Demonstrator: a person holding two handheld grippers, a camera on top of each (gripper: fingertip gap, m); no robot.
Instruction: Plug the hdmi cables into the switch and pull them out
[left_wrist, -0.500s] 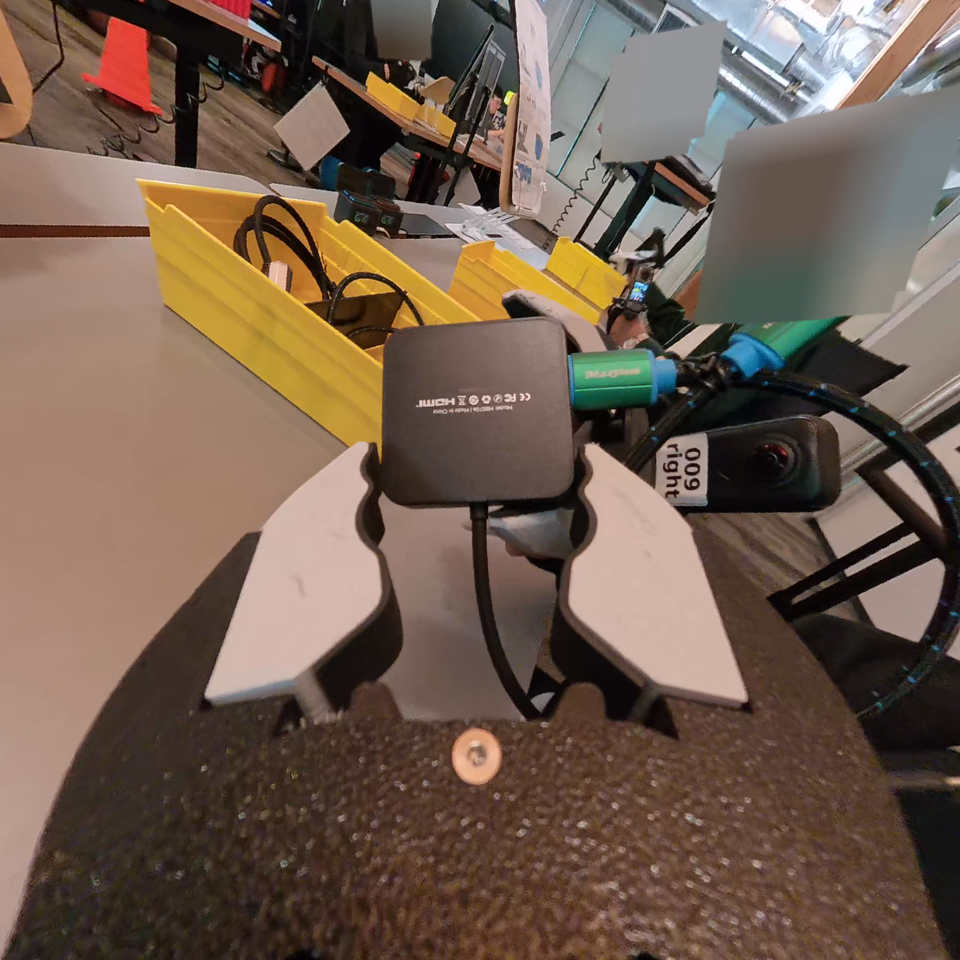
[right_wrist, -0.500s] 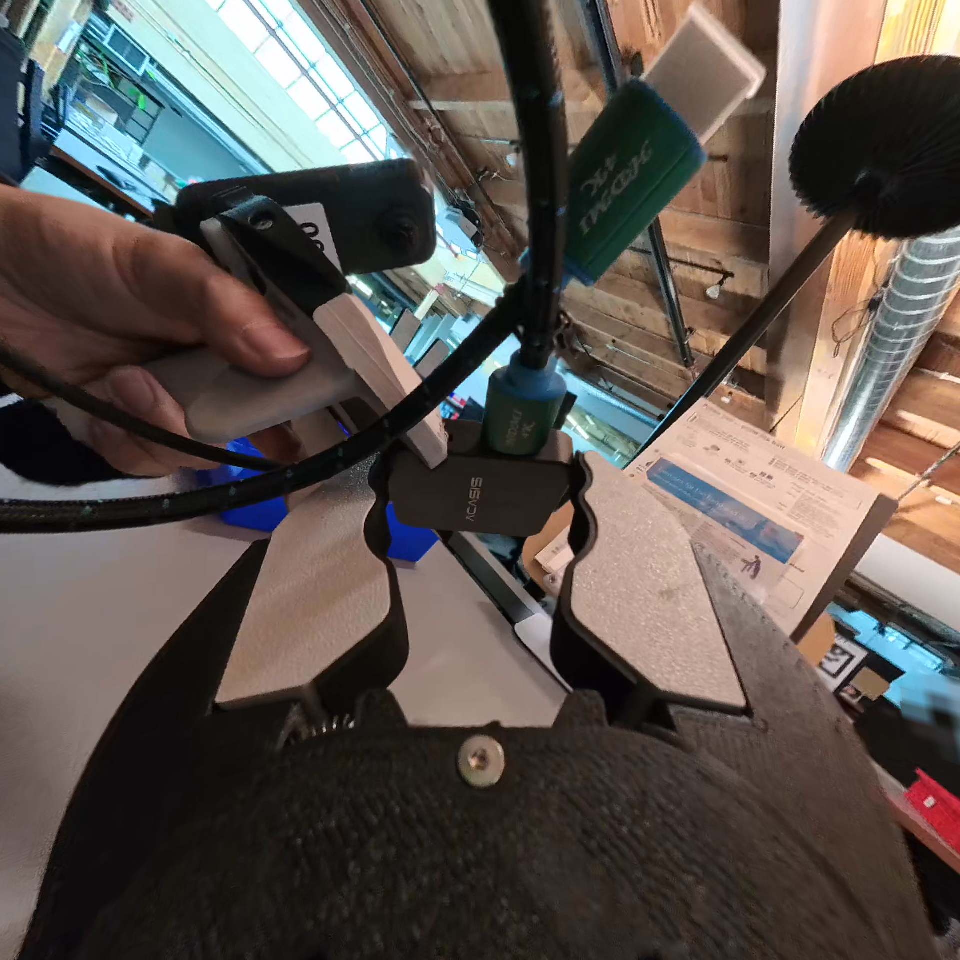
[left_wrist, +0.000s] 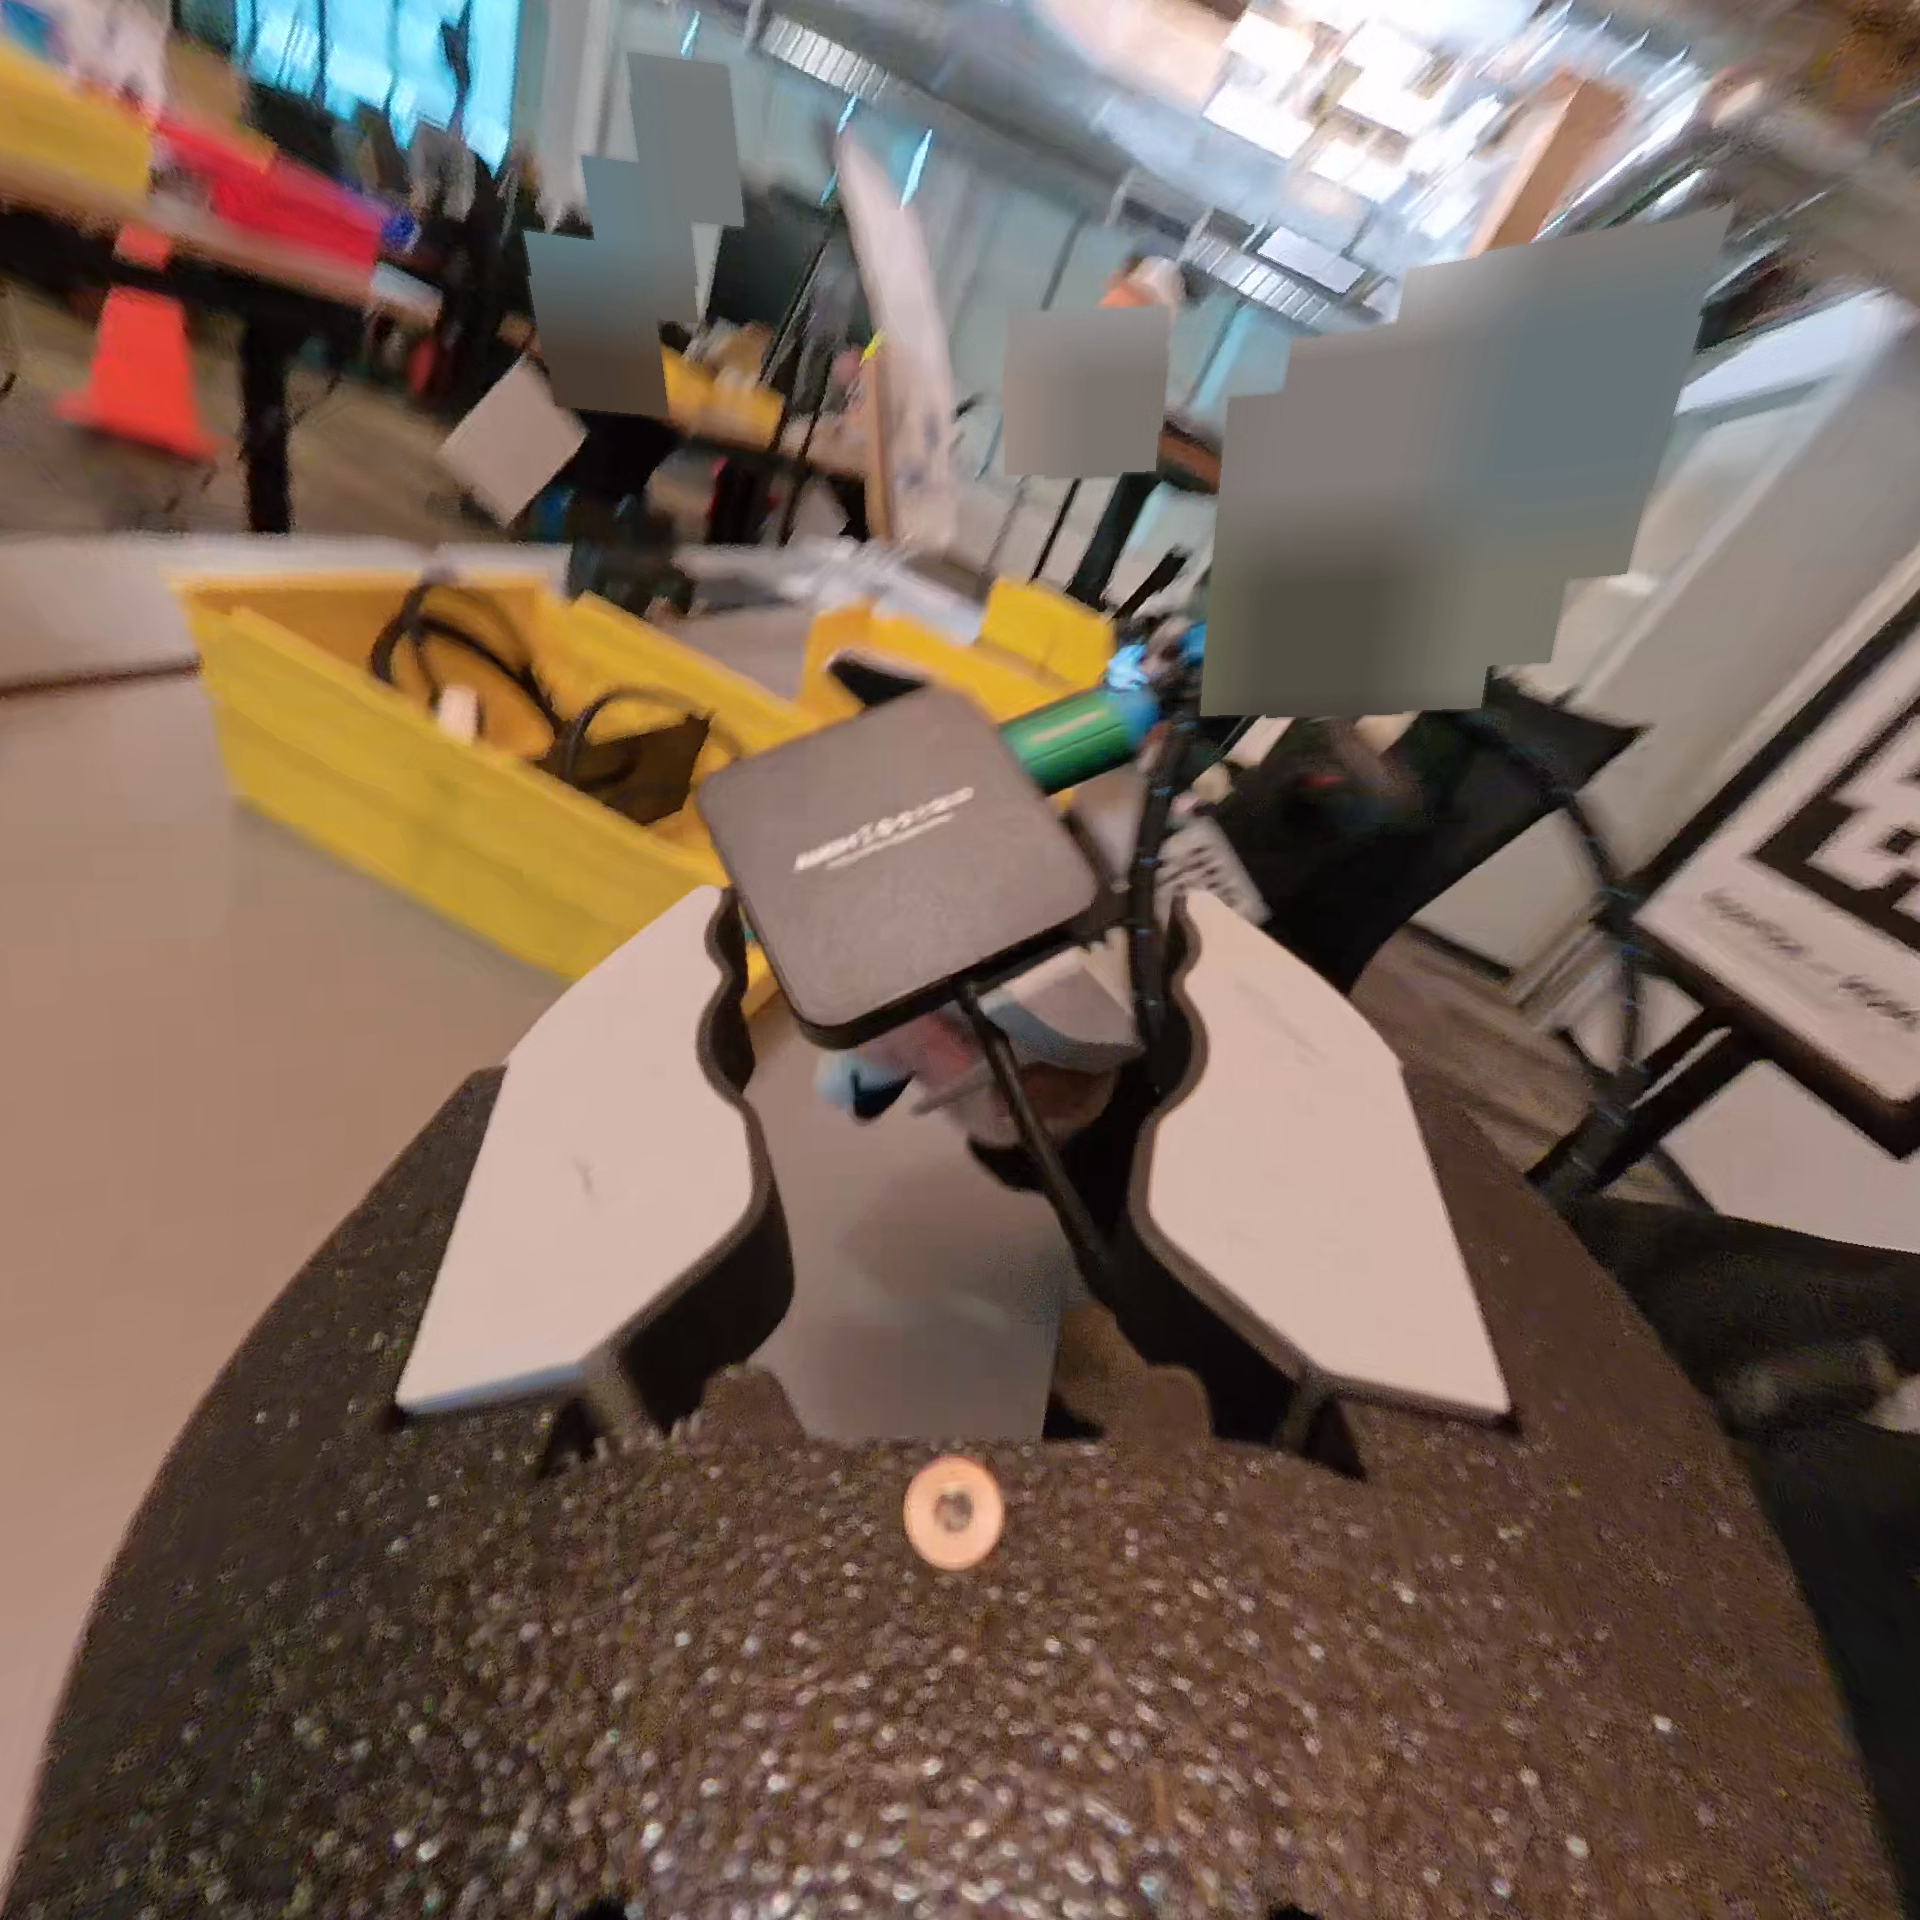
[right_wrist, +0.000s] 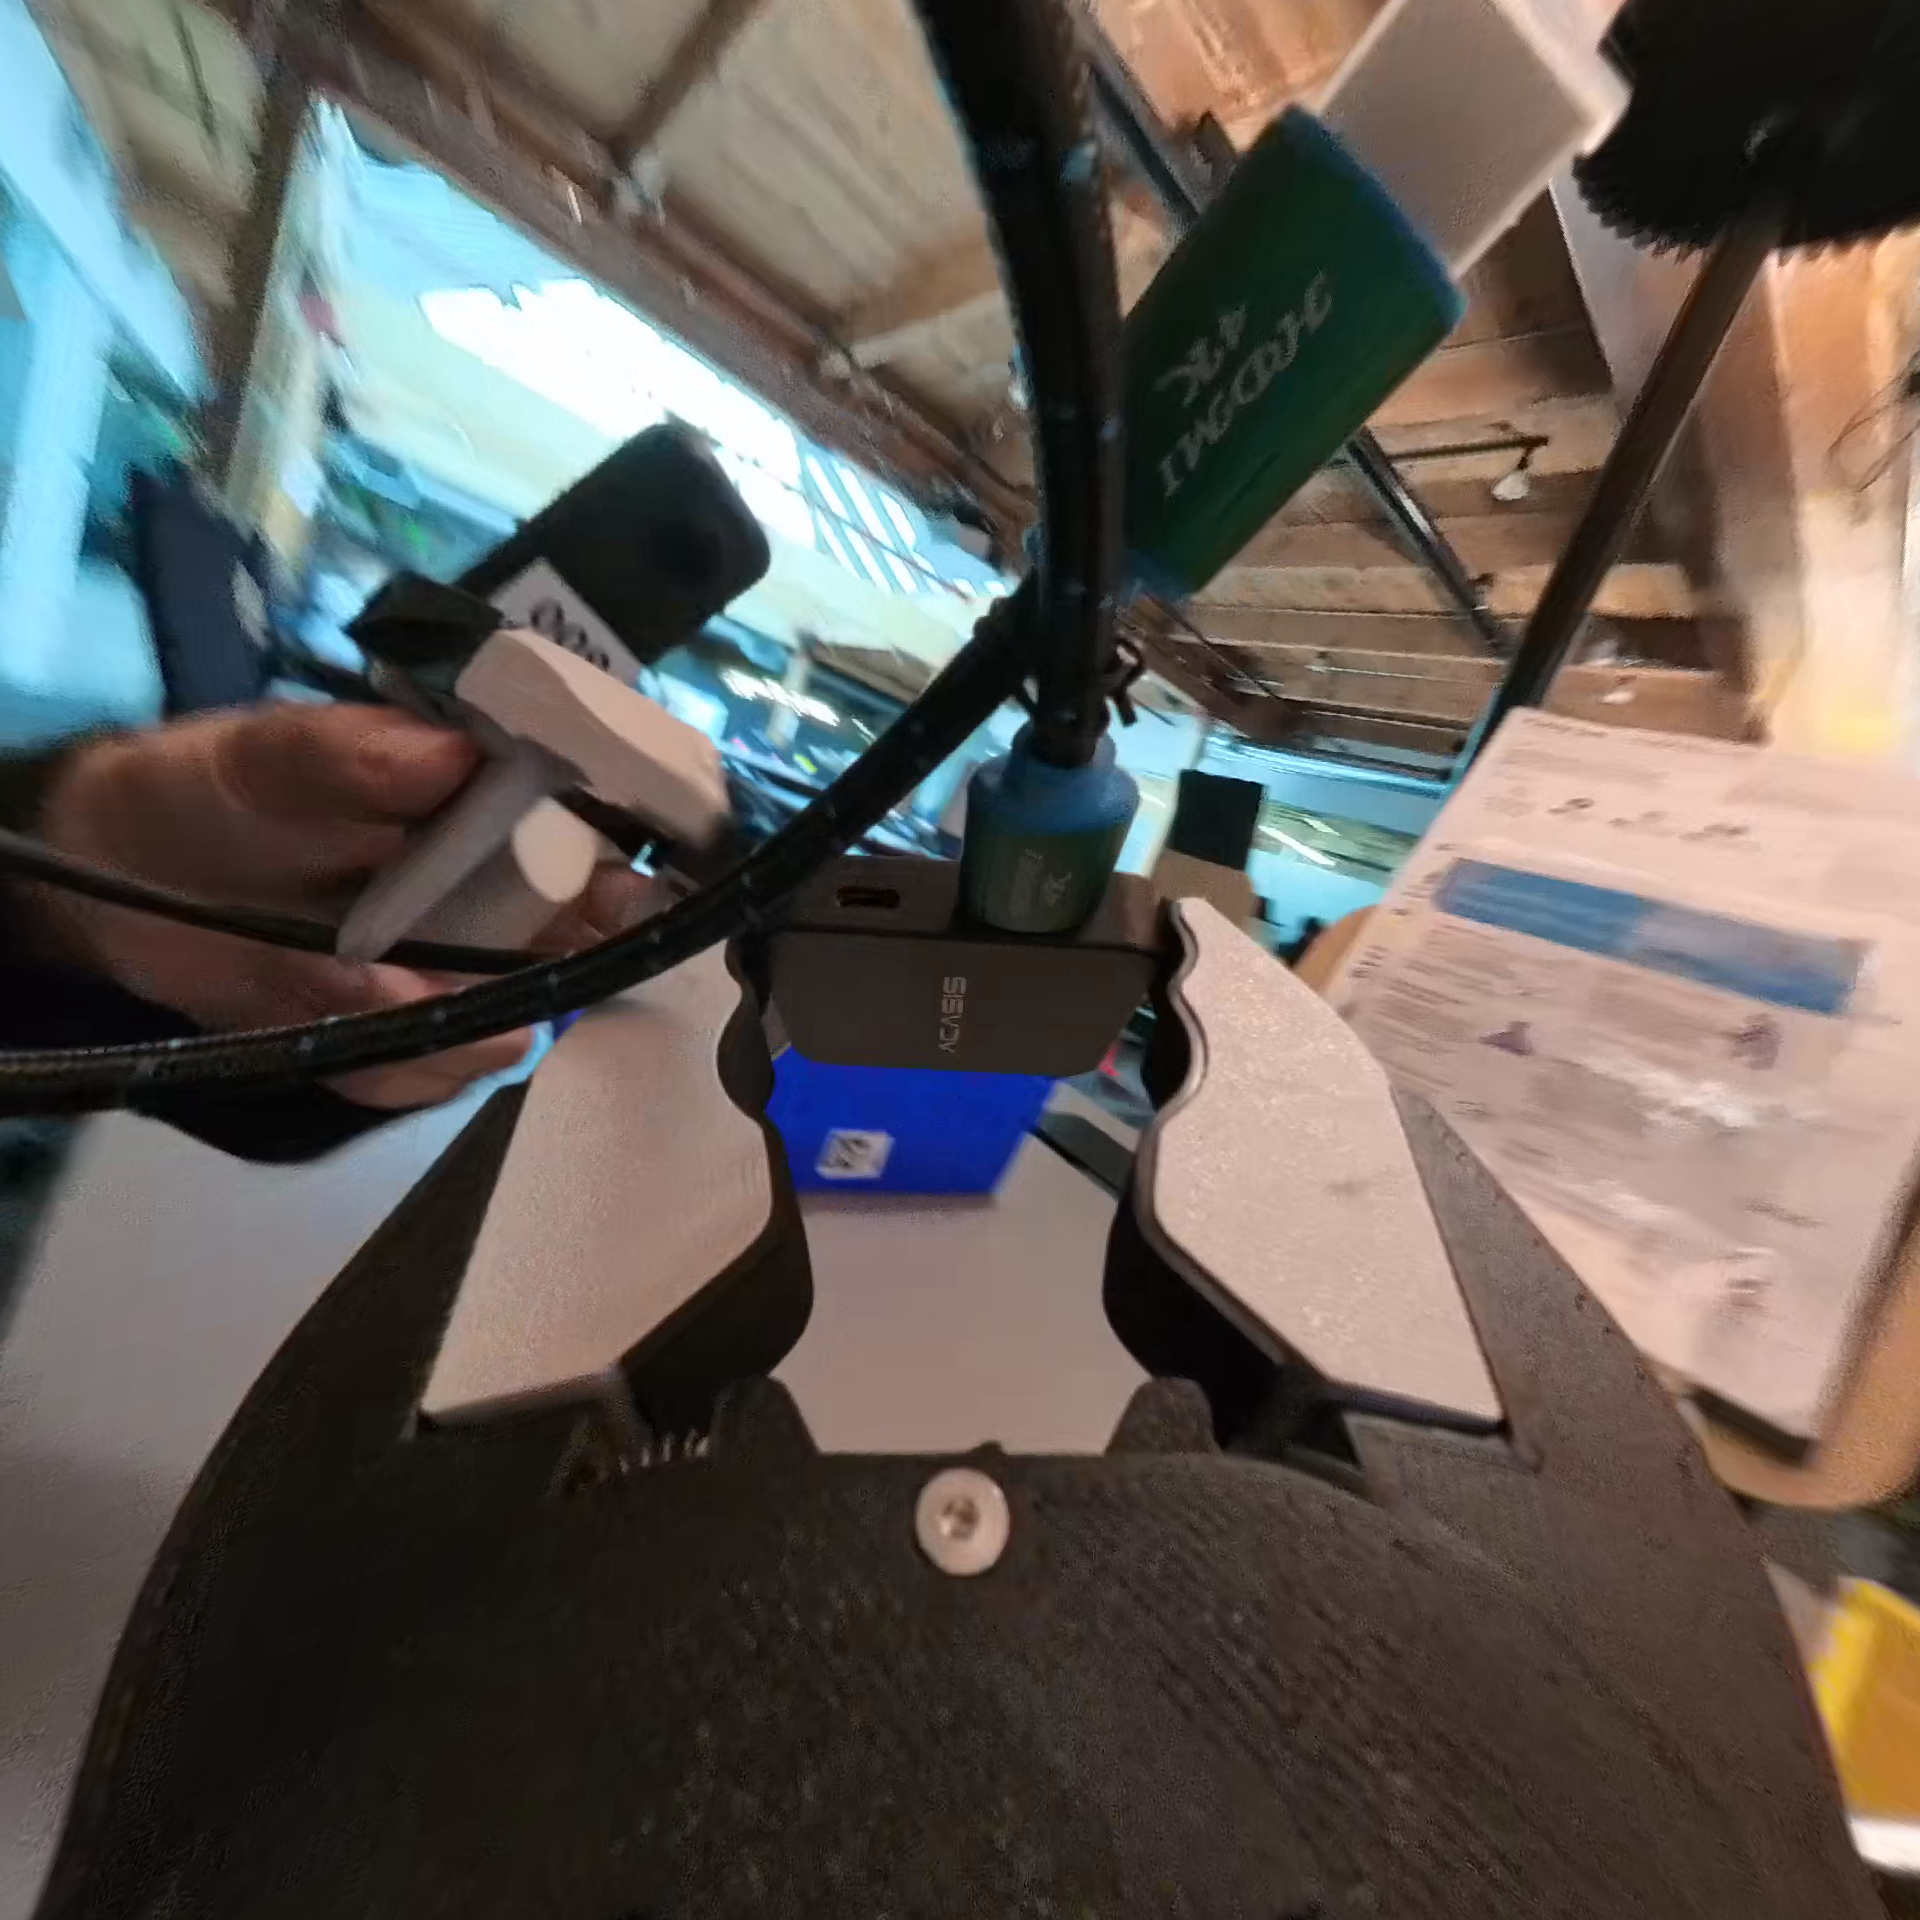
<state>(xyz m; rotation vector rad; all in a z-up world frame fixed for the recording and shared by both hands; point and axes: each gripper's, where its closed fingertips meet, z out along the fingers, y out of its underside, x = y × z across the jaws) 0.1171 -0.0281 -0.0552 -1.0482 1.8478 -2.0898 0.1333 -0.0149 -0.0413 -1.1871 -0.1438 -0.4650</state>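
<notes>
The black HDMI switch (right_wrist: 940, 1003) sits clamped between the fingers of my right gripper (right_wrist: 961, 956). A green HDMI plug (right_wrist: 1039, 862) is seated in its top edge, and its braided black cable (right_wrist: 1060, 416) loops upward. A second green plug (right_wrist: 1278, 343) hangs loose above. In the left wrist view the switch (left_wrist: 894, 862) is tilted in front of my left gripper (left_wrist: 951, 925), whose jaws stand apart with a gap to the right finger. The green plug (left_wrist: 1070, 732) sticks out to the right. The switch's thin black lead (left_wrist: 1023, 1132) runs down between the fingers.
A yellow bin (left_wrist: 416, 810) holding black cables stands on the grey table at the left, and another yellow bin (left_wrist: 1039, 634) is behind it. A blue box (right_wrist: 904, 1132) and a printed board (right_wrist: 1621, 1039) are beyond the right gripper. A hand (right_wrist: 260, 810) holds the left gripper.
The switch, square between the left fingers before, is now turned and tilted. The left gripper has drawn slightly away from it. The right gripper still holds it. Both views are blurred by motion.
</notes>
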